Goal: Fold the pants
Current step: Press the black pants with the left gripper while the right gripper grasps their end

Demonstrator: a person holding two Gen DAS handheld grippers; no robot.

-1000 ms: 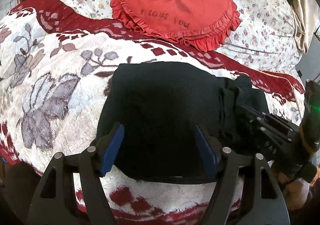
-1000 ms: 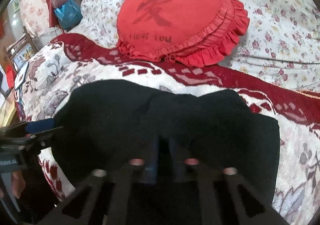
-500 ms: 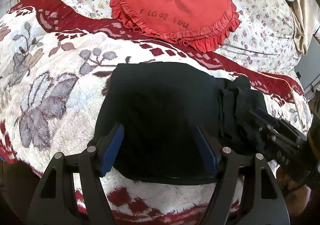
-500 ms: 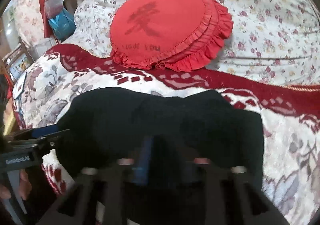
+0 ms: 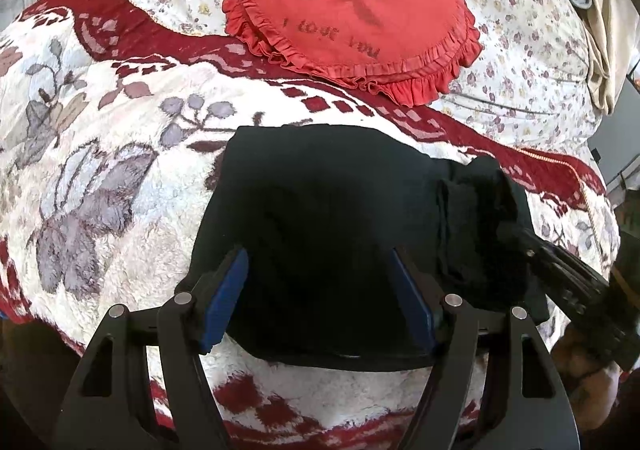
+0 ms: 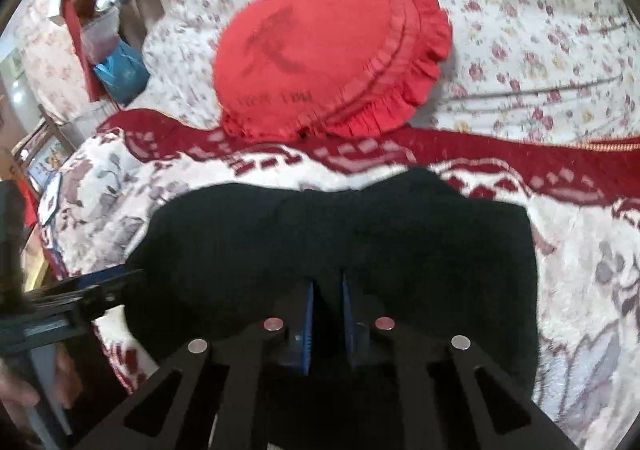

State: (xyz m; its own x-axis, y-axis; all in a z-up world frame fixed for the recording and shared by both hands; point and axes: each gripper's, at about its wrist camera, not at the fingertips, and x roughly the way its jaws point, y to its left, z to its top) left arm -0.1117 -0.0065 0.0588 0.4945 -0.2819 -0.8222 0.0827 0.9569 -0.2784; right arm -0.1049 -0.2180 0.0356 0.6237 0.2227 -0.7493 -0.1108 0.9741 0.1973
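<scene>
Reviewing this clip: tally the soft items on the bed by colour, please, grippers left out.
Black: 1, the folded pants
Red: 1, the frilled heart cushion
Red and white: 1, the plush blanket
White with small flowers: 1, the quilt
Total: 4
</scene>
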